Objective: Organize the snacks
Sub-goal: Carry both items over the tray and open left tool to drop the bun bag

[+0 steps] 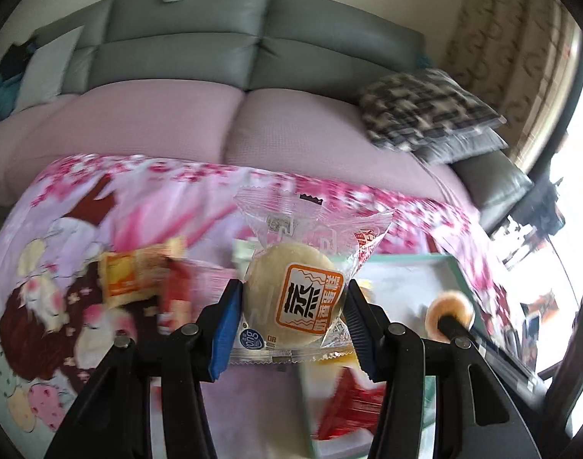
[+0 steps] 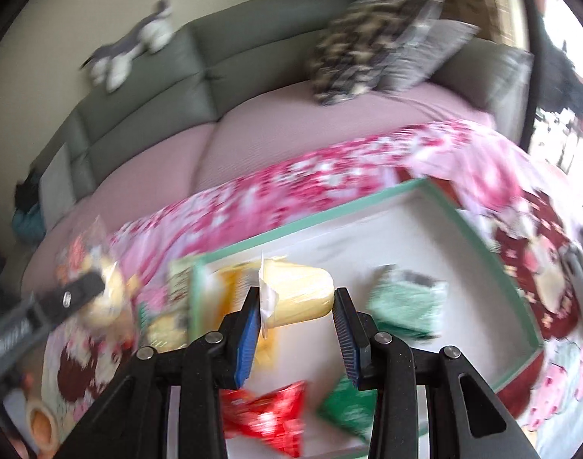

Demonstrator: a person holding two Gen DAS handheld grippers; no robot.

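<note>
Fingers, left view: my left gripper (image 1: 291,298) is closed partway on a wrapped round cake (image 1: 293,294), blue pads pressing its two sides, packet held clear above the floral cloth (image 1: 81,206).
Left view, surroundings: loose snacks, an orange packet (image 1: 132,271) among them, lie blurred on the cloth to the left; the teal-rimmed tray (image 1: 406,258) sits lower right.
Fingers, right view: my right gripper (image 2: 296,306) is nearly shut on a yellow jelly cup (image 2: 302,294), turned sideways, lid against the left pad, held over the tray (image 2: 310,214).
Right view, tray contents: a mint packet (image 2: 406,306), a green packet (image 2: 348,409) and a red packet (image 2: 268,417) already lie inside.
Doing it well: I judge both items are headed for the tray; I would lower each into a bare patch beside its like before letting go, not drop from height.
Left view only: the pile of unsorted snacks.
Right view only: the tray floor and the free space on it.
</note>
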